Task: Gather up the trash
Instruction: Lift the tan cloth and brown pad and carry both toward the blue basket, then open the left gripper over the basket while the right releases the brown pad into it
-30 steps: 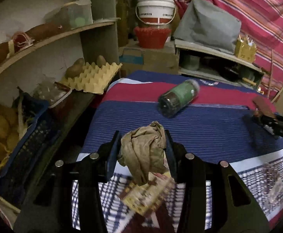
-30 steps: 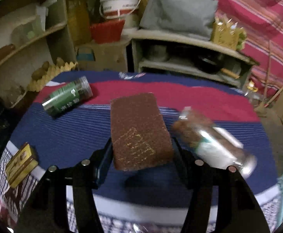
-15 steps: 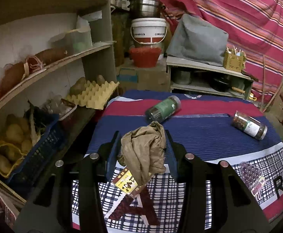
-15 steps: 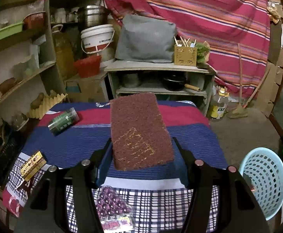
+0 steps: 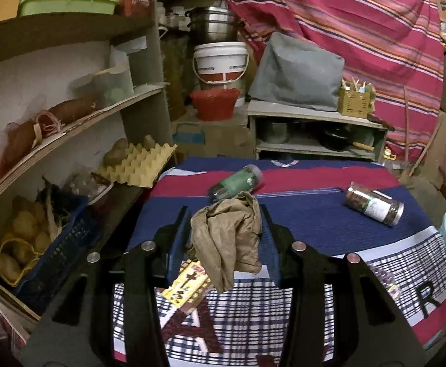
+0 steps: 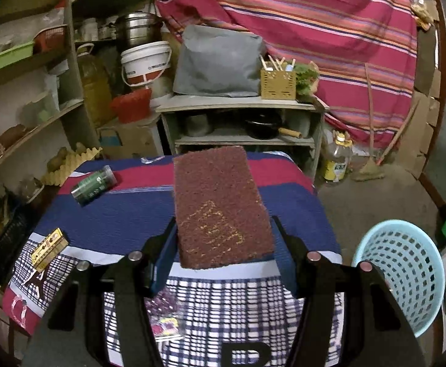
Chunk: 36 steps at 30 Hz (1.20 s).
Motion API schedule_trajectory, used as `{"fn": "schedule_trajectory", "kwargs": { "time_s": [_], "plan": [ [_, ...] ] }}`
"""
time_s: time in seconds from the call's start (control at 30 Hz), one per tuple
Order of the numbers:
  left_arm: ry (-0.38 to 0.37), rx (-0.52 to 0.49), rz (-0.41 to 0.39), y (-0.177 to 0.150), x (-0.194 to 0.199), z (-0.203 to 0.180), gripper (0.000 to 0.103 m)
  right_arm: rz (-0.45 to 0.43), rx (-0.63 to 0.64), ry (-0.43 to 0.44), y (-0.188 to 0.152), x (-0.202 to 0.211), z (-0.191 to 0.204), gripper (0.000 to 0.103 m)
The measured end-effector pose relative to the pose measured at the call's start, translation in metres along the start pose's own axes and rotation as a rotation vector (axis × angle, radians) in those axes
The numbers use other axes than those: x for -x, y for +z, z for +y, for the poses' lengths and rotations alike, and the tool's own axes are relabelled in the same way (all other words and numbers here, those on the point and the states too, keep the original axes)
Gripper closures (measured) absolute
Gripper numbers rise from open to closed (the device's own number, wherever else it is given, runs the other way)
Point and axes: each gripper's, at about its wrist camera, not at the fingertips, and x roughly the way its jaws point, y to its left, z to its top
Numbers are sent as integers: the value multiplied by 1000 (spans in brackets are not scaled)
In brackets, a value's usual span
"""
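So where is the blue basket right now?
The blue basket stands on the floor to the right of the table, low right in the right wrist view, beyond the right gripper holding the scrub pad.

Cluttered home pantry: shelved potatoes (image 5: 24,238), egg tray (image 5: 137,168), pots (image 5: 213,27).

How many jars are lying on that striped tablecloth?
2. The green-labelled jar lies on its side near the table's far edge by the egg tray; the white-labelled jar lies toward the right. Others may be hidden behind the fingers.
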Motion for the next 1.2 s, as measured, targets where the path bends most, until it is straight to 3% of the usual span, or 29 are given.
{"fn": "schedule_trajectory", "kwargs": {
  "time_s": [0.23,0.43,0.87,1.2],
  "plan": [
    [-36,-19,0,10,-6,-33,60,-3,1,-34,-4,5,-20,45],
    [-84,-77,-19,17,-10,-81,60,-14,-55,-63,-9,14,-63,45],
    [-286,-189,-39,26,-24,-240,60,-23,-157,-201,-30,39,-176,45],
    [-450,-259,-12,-4,-31,-350,60,-16,-198,-297,-54,45,-236,45]
  ]
}}
